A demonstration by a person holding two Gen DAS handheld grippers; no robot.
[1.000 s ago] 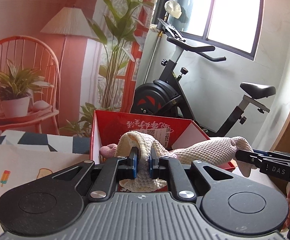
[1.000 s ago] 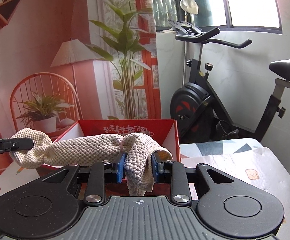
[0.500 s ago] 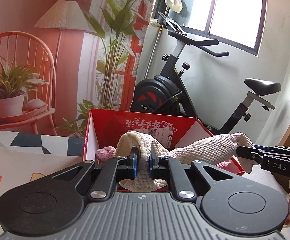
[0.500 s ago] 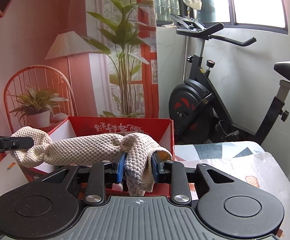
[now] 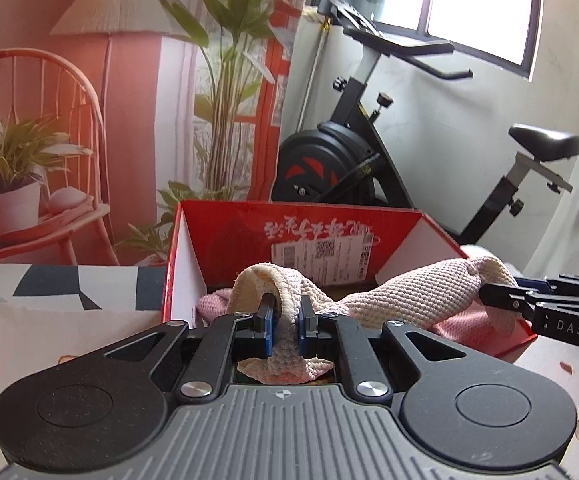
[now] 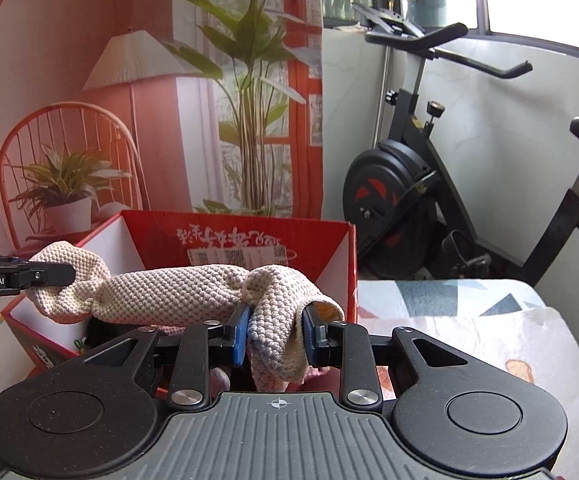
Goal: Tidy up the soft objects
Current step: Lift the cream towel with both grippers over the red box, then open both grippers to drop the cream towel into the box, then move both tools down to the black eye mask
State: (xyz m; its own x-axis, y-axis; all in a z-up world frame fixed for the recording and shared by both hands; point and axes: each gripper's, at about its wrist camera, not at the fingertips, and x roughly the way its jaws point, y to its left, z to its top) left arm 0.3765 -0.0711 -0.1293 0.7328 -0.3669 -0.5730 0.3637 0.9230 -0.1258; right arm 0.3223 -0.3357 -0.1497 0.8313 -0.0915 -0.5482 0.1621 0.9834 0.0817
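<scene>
Knitted cloth (image 5: pixel 405 300) is being gripped at both ends by left claw (image 5: pixel 285 322) and right claw (image 6: pixel 275 334), above red box (image 5: pixel 225 232).

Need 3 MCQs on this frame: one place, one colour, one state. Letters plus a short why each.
1. Where is the knitted cloth?
A. flat on the table
B. strung between both grippers over the red box
C. draped on the bike

2. What colour is the box's outside?
A. blue
B. green
C. red

3. What state is the right hand-held gripper in?
A. shut on the cloth
B. open and empty
C. shut on the box edge

Key: 1 B, the left hand-held gripper pinches one end and the right pinches the other, above the box opening. 2 C, its walls show red. 3 A, cloth is bunched between its blue pads.
</scene>
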